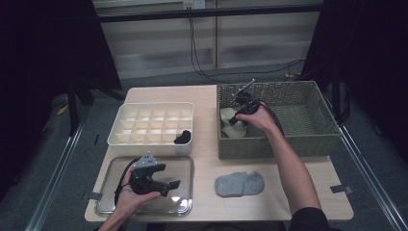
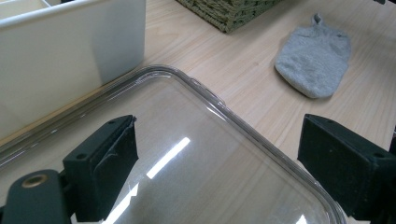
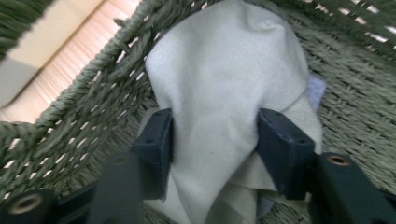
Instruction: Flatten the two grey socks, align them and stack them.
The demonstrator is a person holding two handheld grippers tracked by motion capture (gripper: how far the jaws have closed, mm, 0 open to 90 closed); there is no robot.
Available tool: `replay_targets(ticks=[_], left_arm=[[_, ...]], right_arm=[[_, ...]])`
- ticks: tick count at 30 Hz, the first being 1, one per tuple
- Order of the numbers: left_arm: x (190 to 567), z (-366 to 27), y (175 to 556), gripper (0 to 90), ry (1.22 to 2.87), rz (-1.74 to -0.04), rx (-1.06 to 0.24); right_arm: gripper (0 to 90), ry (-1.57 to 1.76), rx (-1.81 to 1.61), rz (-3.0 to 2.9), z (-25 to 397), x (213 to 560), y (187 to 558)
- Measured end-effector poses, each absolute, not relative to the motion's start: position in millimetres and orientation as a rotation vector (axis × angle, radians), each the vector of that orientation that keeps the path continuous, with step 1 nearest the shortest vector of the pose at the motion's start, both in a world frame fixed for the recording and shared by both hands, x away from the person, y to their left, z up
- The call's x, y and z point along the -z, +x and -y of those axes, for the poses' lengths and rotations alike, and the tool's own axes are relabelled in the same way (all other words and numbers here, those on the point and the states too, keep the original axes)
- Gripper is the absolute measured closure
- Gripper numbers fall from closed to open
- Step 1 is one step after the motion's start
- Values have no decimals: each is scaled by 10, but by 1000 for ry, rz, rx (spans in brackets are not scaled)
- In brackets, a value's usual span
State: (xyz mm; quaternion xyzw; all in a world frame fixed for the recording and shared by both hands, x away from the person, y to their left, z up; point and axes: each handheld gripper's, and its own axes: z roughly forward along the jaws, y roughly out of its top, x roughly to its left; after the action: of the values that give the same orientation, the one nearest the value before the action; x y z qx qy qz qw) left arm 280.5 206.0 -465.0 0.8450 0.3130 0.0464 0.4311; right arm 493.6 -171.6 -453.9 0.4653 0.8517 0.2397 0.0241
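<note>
My right gripper (image 1: 236, 115) reaches into the left end of a green wicker basket (image 1: 308, 139). In the right gripper view its jaws (image 3: 215, 135) are shut on a bunched beige cloth (image 3: 224, 70), which fills the gap between them and rests against the basket wall (image 3: 93, 102). From above, the beige cloth (image 1: 228, 126) lies in the basket's left corner. My left gripper (image 1: 169, 177) hovers open over a clear plastic lid (image 1: 186, 166) at the front left. Nothing sits between its jaws (image 2: 217, 144) but the lid (image 2: 205, 93) beneath.
A grey sock (image 1: 239, 184) (image 2: 315, 58) lies on the wooden table in front of the basket. A white divided organiser (image 1: 149, 143) (image 2: 60, 60) stands behind the lid, with a dark item (image 1: 183, 137) in its front right cell. Cables hang behind the table.
</note>
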Motion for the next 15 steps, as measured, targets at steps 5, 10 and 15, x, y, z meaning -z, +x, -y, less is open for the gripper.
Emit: replay_targets(ticks=[5, 10, 15], left_arm=[[4665, -2054, 2808, 118, 2114, -781, -111], [4665, -2053, 2812, 118, 2116, -784, -107], [4663, -2051, 2814, 118, 2114, -784, -110]], right_arm=[[805, 1462, -812, -2605, 1774, 4496, 4925], [818, 1500, -956, -2525, 1930, 4373, 4867], [823, 1481, -1034, -2472, 2125, 4243, 4797]])
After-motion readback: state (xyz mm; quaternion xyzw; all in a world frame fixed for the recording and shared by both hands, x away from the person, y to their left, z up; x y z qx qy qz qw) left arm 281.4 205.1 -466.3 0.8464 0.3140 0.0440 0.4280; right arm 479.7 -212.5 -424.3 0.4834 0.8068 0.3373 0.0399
